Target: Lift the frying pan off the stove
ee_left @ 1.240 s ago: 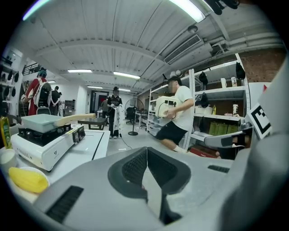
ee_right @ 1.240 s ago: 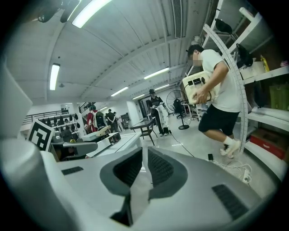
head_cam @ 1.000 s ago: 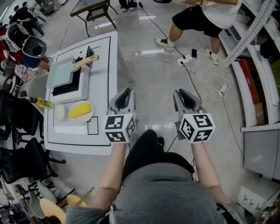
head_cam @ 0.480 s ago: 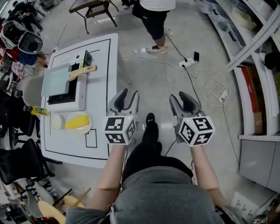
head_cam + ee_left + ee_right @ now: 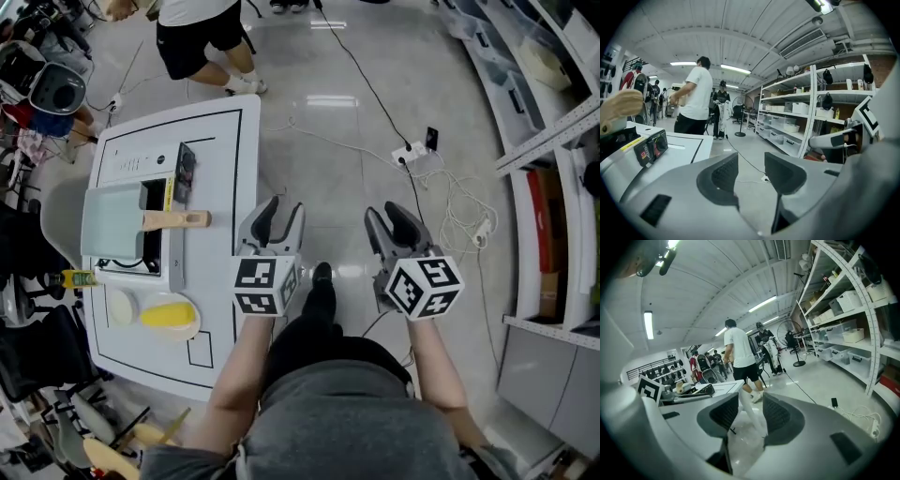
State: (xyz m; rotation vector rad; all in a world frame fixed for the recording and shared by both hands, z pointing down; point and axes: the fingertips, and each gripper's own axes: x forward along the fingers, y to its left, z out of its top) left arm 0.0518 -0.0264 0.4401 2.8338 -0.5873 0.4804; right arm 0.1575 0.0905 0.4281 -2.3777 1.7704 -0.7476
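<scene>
While the pan (image 5: 112, 222) sits on the stove (image 5: 176, 261), its wood handle (image 5: 178, 220) sticking out past the stove's edge, I've got both tools well apart from the stove, over the floor (image 5: 328, 141). Left hand-held gripper (image 5: 279, 208): jaws opening, nothing btwn them. Right hand-held gripper (image 5: 394, 216): jaws apart, empty too, farther from the stove than the left. The counter (image 5: 220, 309) carries the stove; a yellow item (image 5: 167, 312) lies just beside the stove.
</scene>
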